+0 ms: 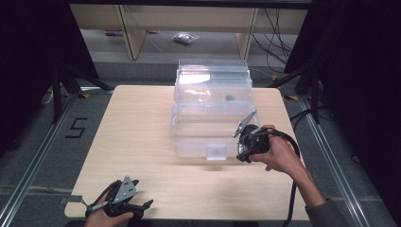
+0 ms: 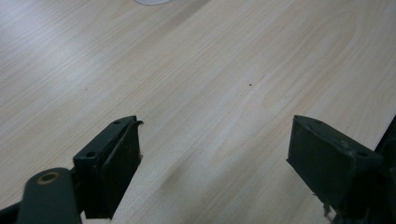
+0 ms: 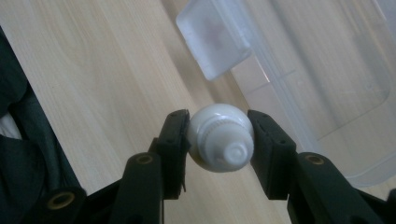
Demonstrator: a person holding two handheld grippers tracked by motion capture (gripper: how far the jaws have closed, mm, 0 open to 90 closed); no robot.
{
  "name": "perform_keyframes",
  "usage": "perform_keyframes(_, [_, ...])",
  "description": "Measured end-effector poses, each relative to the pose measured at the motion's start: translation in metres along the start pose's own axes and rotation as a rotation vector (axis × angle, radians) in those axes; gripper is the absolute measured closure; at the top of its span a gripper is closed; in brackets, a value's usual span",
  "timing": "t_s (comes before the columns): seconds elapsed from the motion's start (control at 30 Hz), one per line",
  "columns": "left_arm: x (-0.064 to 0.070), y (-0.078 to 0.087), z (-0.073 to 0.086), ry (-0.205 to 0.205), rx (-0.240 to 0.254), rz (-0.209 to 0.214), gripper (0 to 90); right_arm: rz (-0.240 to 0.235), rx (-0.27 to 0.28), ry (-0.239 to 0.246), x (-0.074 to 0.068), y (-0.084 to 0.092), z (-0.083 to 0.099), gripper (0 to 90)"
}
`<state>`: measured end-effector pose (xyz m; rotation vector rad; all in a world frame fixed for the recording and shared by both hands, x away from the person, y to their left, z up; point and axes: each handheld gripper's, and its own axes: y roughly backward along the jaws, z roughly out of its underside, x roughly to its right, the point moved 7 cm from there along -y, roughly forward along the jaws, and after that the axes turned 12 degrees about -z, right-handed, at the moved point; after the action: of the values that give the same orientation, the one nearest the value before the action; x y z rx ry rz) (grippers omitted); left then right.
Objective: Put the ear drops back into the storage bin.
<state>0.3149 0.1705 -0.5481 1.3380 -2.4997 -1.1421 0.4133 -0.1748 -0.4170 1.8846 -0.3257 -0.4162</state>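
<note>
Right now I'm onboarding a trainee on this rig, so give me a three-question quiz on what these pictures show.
1. True or false: the left claw holds something.
2. What does the right claw grip? A) black cable B) white tube C) box latch
3. Fill in: the clear box stands on the wooden ____.

Key: 1 false, it is open over bare wood. 2 B, the white tube sits between the jaws. 3 table.

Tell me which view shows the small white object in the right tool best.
The right gripper view: the white object sits close up between the right tool's jaws. In the high view, hand and tool cover it.
</note>
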Motion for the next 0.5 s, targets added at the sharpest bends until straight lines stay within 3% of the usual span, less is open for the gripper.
perform_keyframes(0.37, [0.0, 0.0, 0.0, -0.003, 0.002, -0.001, 16.5, 0.012, 0.022, -0.008, 0.015, 0.024, -0.015, 60.1])
perform_keyframes(0.5, [-0.001, 0.0, 0.0, -0.008, 0.002, -0.001, 16.5, 0.033, 0.022, -0.04, 0.025, 0.031, -0.018, 60.1])
